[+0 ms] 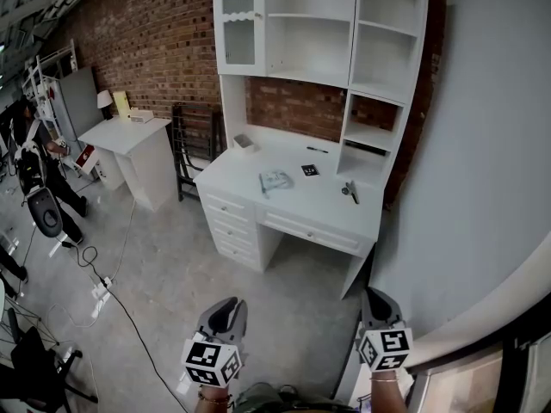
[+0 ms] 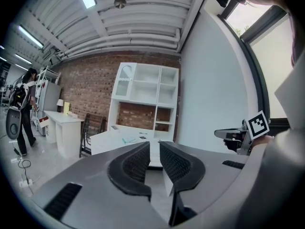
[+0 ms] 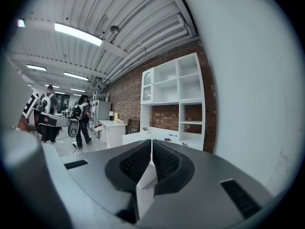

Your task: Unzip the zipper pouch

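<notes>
The person is standing well back from the tall white desk (image 1: 297, 203) with its open shelf hutch, which is sitting against the red brick wall (image 1: 164, 33); a stretch of grey concrete floor (image 1: 172, 291) is lying between them. The pale bluish flat zipper pouch (image 1: 275, 180) is lying near the middle of the desk top, well apart from both tools, with a small black square (image 1: 310, 170) just beyond it; from here the pouch is looking too small for its zip or pull to be made out.

The left gripper (image 1: 227, 306) is being carried low in front of the body, pointing roughly level toward the desk; its ribbed black pads (image 2: 136, 163) are sitting almost together, leaving only a thin slit, and nothing is caught in it. The right gripper (image 1: 377, 301) is hanging beside it, close to the plain grey wall (image 1: 482, 144), its jaws pressed closed on nothing.

I am judging that both are being kept folded and held out ahead simply for the approach; no unzipping is under way, and the pouch is looking untouched. The next move is probably calling for closing the distance, then one tool pinning the fabric while the other is finding the pull. Off to the left a person (image 2: 24, 106) is standing by a second white table (image 1: 125, 133).
</notes>
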A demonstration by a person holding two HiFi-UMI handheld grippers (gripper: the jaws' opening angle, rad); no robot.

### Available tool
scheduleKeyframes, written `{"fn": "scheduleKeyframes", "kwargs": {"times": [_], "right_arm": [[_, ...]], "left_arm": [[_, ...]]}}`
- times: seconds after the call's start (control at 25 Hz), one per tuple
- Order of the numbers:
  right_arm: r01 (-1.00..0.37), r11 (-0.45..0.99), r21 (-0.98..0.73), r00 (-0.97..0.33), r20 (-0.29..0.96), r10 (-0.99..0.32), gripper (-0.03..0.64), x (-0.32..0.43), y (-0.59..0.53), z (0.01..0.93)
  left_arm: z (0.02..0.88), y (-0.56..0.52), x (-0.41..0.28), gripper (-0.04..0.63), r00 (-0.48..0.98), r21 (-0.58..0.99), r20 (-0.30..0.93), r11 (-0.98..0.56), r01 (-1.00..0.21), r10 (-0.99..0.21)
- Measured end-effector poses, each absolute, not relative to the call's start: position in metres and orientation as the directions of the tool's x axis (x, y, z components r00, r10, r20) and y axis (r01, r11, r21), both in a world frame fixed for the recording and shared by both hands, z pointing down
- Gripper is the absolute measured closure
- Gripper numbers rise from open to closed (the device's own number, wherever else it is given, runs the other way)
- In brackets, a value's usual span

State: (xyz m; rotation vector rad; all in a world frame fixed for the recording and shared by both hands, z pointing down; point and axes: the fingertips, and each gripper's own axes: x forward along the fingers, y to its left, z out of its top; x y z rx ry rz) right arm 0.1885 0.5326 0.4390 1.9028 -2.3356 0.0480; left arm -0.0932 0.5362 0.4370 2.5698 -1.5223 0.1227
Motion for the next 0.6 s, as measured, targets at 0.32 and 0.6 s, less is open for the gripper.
{"fn": "scheduleKeyframes", "kwargs": {"times": [0.32,0.6], "right_arm": [[-0.970,0.244,0.002,-0.243,0.092,-0.966,0.310,0.190,0.528,0.437],[-0.952,0.305,-0.004,-0.304,0.108,-0.947,0.098,0.179,0.520,0.446]], "left_arm": [[0.432,0.536,-0.084,0.268,0.516,0.063,0.128,-0.512,-0.857,-0.847],[0.423,0.531,-0.073,0.073,0.548,0.071,0.073,-0.543,-0.836,-0.834]]}}
